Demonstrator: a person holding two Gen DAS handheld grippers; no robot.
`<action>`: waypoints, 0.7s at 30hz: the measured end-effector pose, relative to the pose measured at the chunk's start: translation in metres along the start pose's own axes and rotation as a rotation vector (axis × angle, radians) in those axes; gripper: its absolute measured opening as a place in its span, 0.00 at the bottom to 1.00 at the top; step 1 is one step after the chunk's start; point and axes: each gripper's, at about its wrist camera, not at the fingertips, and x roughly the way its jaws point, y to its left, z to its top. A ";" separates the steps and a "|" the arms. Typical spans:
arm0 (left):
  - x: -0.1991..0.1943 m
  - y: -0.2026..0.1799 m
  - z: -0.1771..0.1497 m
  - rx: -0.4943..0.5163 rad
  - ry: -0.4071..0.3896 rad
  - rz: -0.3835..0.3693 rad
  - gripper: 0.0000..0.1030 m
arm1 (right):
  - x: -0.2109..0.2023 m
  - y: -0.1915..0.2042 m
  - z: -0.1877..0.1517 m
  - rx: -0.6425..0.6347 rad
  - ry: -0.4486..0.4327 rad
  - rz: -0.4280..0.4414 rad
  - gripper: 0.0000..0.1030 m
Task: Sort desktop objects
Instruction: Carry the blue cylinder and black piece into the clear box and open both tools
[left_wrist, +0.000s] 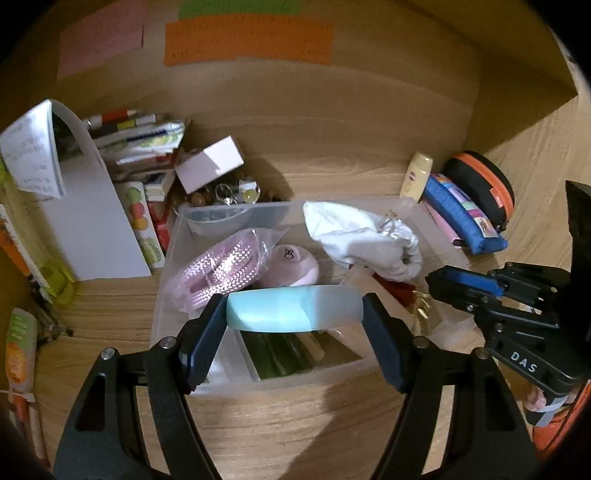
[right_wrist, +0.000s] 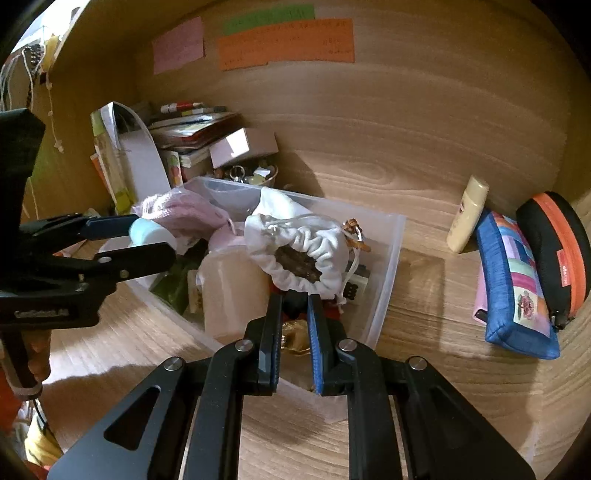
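Clamping a pale blue bottle (left_wrist: 291, 308) in the left gripper (left_wrist: 293, 314) at lower centre above the clear bin (left_wrist: 166, 295), right gripper (right_wrist: 295, 332) nearly closed, empty.

The left gripper (left_wrist: 294, 314) reaches forward with its jaws spread wide, clamped at either end of a pale turquoise oblong bar, while the right gripper (right_wrist: 294, 314), just to its right, has its jaws nearly together.

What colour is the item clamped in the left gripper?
Pale blue-green at one end, fading to translucent white at the other; the left wrist view shows the item best.
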 end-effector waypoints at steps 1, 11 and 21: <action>0.003 0.001 0.000 -0.002 0.006 -0.001 0.71 | 0.001 0.000 0.000 0.001 0.002 0.000 0.11; 0.011 0.002 0.000 0.006 0.028 -0.006 0.71 | 0.007 -0.001 -0.001 -0.004 0.033 -0.008 0.12; 0.000 0.001 0.001 0.015 0.022 -0.008 0.72 | -0.006 0.009 0.003 -0.040 -0.012 -0.087 0.50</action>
